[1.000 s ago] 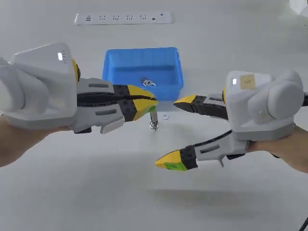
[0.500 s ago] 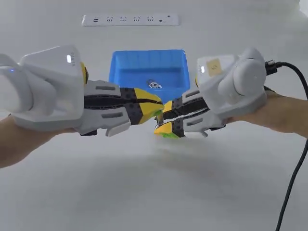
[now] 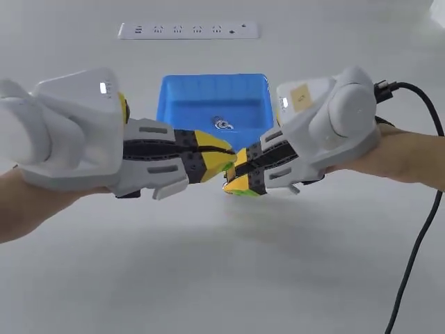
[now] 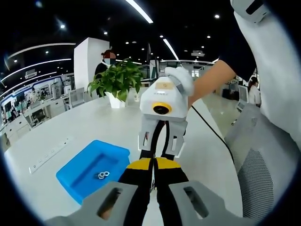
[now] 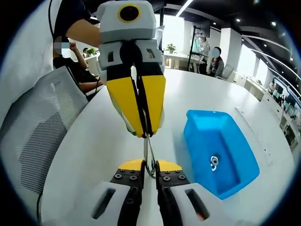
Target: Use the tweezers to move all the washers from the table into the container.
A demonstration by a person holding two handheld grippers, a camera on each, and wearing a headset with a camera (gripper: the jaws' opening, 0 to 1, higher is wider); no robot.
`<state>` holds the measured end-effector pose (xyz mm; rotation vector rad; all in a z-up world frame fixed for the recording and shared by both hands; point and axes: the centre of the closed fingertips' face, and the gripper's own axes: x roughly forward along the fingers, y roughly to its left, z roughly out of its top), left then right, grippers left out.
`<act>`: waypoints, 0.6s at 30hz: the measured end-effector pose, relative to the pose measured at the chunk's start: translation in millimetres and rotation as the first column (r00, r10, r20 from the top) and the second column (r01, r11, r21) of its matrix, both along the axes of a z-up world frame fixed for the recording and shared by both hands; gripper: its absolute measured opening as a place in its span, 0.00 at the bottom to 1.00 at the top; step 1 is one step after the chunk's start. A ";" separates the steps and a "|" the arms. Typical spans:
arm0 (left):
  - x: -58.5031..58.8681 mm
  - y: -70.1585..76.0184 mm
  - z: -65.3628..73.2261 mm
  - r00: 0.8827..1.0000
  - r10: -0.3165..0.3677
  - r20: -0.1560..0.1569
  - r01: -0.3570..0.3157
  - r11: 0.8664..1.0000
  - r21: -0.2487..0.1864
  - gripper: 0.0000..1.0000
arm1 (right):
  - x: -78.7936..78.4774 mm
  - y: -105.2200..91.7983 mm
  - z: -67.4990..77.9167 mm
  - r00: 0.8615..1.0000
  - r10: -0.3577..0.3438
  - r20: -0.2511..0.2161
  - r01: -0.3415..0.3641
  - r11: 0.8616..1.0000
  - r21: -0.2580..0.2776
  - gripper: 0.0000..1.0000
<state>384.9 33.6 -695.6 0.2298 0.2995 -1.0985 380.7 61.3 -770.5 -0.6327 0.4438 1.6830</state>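
Observation:
Metal tweezers [image 5: 149, 155] hang tip-down from my left gripper [image 5: 145, 132], which is shut on their upper end. My right gripper [image 5: 149, 166] is shut on their lower part. In the head view the left gripper [image 3: 228, 157] and right gripper [image 3: 235, 179] meet tip to tip just in front of the blue container [image 3: 174, 104]. A few washers [image 3: 222, 124] lie inside the container. From the left gripper view, the right gripper [image 4: 160, 162] faces me head-on above my own shut jaws, with the container [image 4: 75, 176] and its washers [image 4: 102, 175] at lower left. The table under the jaws is hidden.
A white power strip [image 3: 188, 30] lies beyond the container. A black cable [image 3: 417, 209] trails from the right gripper across the table's right side. A grey mesh chair [image 5: 42, 136] stands at the table edge. A potted plant [image 4: 115, 82] sits far off on the table.
My right gripper, open at the right a second ago, has swung in to the left gripper and shut on the tweezers. A loose washer seen near the container is now covered by the grippers.

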 end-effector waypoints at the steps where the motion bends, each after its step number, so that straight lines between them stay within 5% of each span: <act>1: 0.0 -0.5 -0.4 1.000 0.007 -0.019 -0.007 1.000 -0.010 0.05 | 0.1 -0.1 0.1 1.000 -0.002 -0.001 0.002 1.000 0.001 0.10; 6: 1.0 3.5 -8.1 0.999 0.028 -0.033 -0.027 0.999 0.037 0.07 | 0.9 1.2 0.2 1.000 -0.015 0.005 0.015 1.000 0.008 0.10; 8: -0.9 4.2 -8.7 0.997 0.035 -0.066 -0.034 0.999 0.026 0.09 | 1.0 1.5 0.1 1.000 -0.018 -0.001 0.018 1.000 0.011 0.10; 18: 0.8 9.7 -7.2 0.996 0.051 -0.078 -0.048 0.998 0.038 0.19 | 4.4 -0.1 3.5 0.998 -0.057 -0.018 0.058 0.998 0.032 0.10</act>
